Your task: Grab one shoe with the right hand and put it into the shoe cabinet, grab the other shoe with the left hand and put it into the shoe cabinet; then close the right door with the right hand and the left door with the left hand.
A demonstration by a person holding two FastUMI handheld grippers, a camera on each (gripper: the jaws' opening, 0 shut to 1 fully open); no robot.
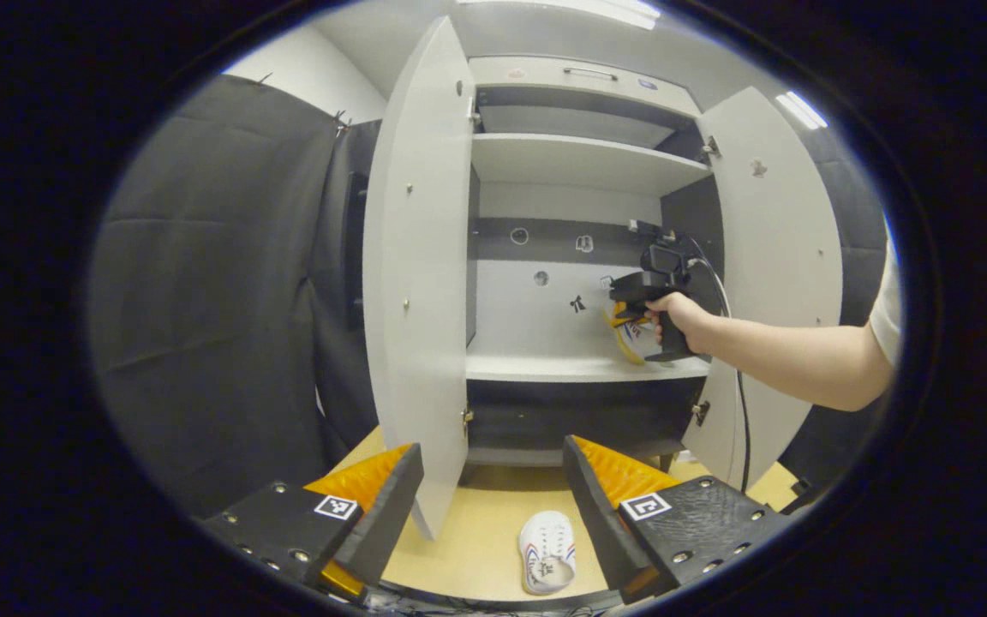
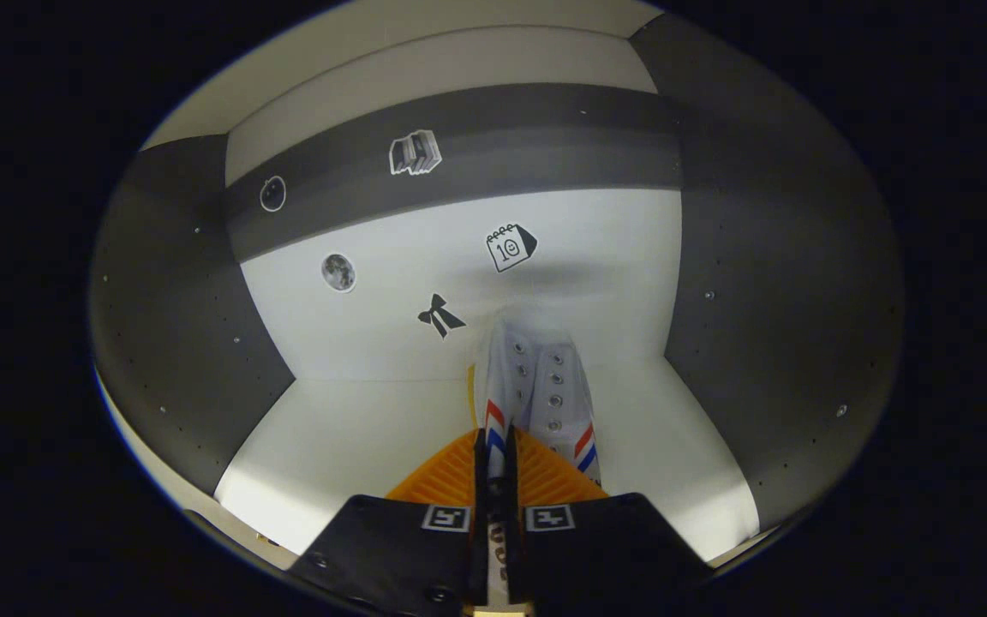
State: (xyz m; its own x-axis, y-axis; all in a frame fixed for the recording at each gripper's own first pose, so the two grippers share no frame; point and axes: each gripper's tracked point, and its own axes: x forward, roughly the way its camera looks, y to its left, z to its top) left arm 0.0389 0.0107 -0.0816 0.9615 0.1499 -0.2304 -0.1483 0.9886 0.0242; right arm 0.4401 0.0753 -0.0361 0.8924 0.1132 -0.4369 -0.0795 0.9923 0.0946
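In the right gripper view, my right gripper point(image 2: 498, 458) is shut on the side wall of a white shoe point(image 2: 541, 386) with red and blue stripes, held inside the cabinet above its white shelf point(image 2: 348, 437). The left gripper view shows that same gripper point(image 1: 635, 313) in a person's hand, with the shoe point(image 1: 631, 338) over the middle shelf point(image 1: 545, 367). My left gripper point(image 1: 493, 506) stands open low in front of the cabinet. The other white shoe point(image 1: 547, 553) lies on the wooden floor between its fingers, farther ahead. Both cabinet doors, left point(image 1: 416, 274) and right point(image 1: 780, 257), stand open.
The left door's edge hangs close in front of my left gripper's left finger. A black cable point(image 1: 744, 411) trails down from the right gripper past the right door. Black cloth point(image 1: 219, 300) walls the left side. Stickers mark the cabinet's back panel point(image 2: 459, 283).
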